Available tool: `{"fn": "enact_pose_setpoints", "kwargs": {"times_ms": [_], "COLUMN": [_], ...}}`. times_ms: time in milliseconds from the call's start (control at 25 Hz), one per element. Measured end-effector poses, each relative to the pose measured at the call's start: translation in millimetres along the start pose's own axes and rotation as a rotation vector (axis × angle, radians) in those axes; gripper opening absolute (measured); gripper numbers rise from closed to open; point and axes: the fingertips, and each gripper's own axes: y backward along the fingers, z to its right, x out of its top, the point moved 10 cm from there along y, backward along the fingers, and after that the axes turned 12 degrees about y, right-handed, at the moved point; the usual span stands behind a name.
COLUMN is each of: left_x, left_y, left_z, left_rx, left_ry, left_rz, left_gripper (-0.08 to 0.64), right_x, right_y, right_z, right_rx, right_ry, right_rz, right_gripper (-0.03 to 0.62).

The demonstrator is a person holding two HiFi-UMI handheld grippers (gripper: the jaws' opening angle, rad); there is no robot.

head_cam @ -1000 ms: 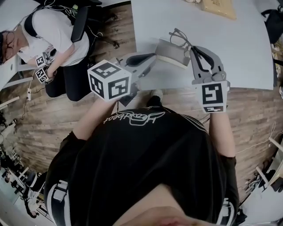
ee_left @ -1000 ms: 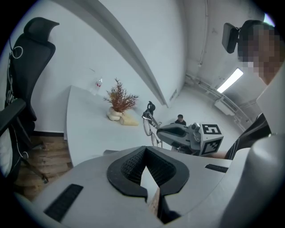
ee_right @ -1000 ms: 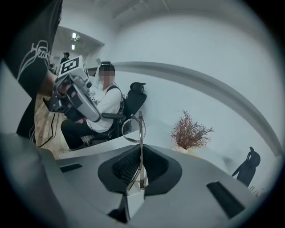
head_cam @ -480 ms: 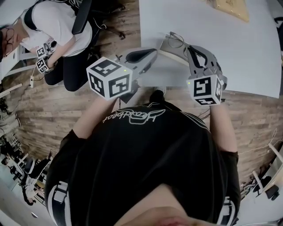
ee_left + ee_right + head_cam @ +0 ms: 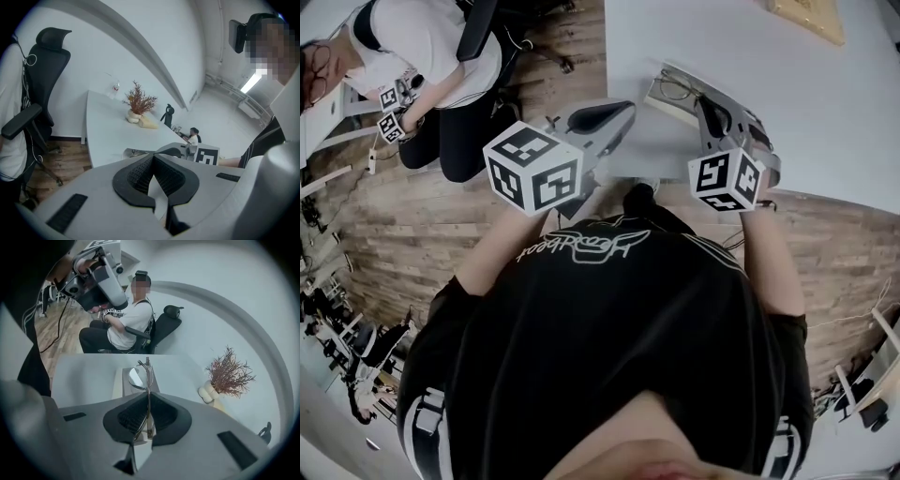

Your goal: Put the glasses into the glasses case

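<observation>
Mostly matt surfaces on my feed.
I see glasses (image 5: 139, 375) of thin shiny metal wire with glossy lenses, a matt grey case (image 5: 119, 386) under them, smooth matt table (image 5: 84, 376), wood-plank floor (image 5: 422, 244).

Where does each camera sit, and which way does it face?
Head view: on the head, steeply down at torso, arms, left claw, right claw, table.
Left gripper view: behind the shut, empty left claw, along the table.
Right gripper view: behind the right claw gripping glasses over the glasses case.
Both gripper views show the dried plant.
</observation>
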Motion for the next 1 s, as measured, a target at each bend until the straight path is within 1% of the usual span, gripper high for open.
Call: {"fn": "enact_pose_setpoints", "kwargs": {"times_ms": [80,320,720,1000], "left_x": [-3,-10,-11,-10], "left_y": [3,18,22,20], "left_z": [-2,-1,-6,-12], "left_rx": [0.001,0.022,0.021,0.012], "left_ry": [0.002,-0.006,-0.006,-0.004], "left_rz": [-0.001,-0.009,-0.017,-0.021], "left_gripper": [0.008,0.008,0.008,0.008], "right_x": [2,8,2,0], "right_y": [-4,-8,-16,-20], "right_z": [-5,-14,-10,-9], "right_rx": [0.0,0.031,0.065,0.105], "right_ry": [0.02,0.029,-0.012,0.0], "right_rz": [-0.018,-0.052,-0.083,-0.1], "right_gripper": [0.021,0.021,0.021,0.021]}}
